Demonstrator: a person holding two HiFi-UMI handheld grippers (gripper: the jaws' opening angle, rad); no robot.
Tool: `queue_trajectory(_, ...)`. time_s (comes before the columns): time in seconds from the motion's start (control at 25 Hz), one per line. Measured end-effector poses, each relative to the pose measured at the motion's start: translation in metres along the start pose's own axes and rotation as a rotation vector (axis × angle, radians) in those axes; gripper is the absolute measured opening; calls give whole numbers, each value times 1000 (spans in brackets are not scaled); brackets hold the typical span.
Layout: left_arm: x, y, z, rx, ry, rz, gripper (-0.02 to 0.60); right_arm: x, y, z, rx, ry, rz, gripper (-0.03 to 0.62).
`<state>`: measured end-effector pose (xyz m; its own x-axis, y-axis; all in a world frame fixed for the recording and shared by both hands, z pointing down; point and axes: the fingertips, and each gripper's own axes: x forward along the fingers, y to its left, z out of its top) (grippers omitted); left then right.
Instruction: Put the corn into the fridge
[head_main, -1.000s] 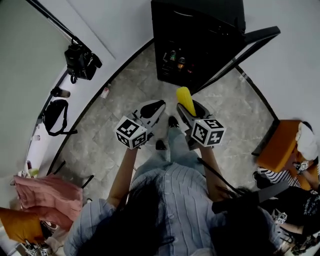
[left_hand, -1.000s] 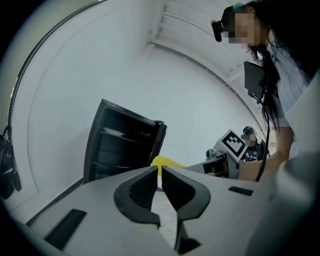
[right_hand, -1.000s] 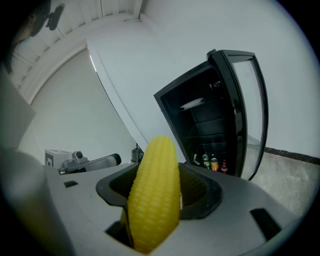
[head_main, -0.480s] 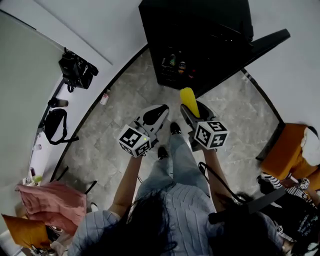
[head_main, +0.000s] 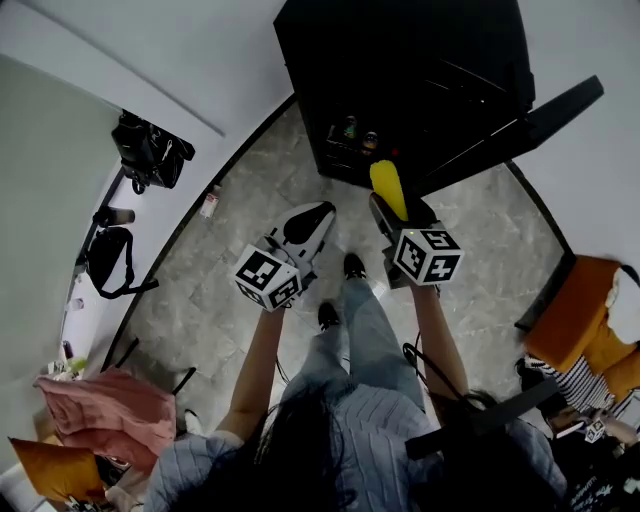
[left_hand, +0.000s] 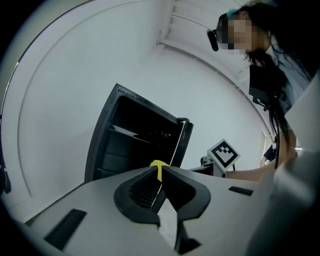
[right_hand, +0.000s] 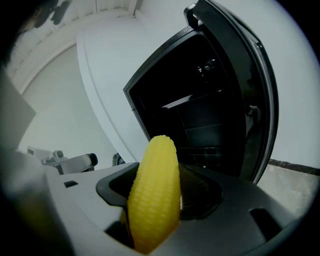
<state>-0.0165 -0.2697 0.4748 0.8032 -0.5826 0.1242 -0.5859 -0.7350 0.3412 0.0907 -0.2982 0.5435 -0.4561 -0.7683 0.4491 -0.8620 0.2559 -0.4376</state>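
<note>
We hold the yellow ribbed corn cob (right_hand: 155, 192) clamped upright in our right gripper (head_main: 397, 208), just in front of the tall black fridge (head_main: 400, 70), whose door (head_main: 545, 108) stands open. Our left gripper (left_hand: 159, 172) is pressed closed on nothing, beside the right one, above the grey stone floor (head_main: 250, 200).

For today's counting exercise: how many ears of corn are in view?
1. The corn is held in the right gripper, before the open fridge. The fridge's dark shelves may hide more.
</note>
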Motion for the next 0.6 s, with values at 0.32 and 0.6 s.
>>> queue_trajectory(0.32,29,23,-4,2,1,-17,15,60,-26,25,-64,2,-24,255)
queue_trajectory(0.6,44,35,-7,0,5,-33,15,106,-53,38,-102,17,-61,255)
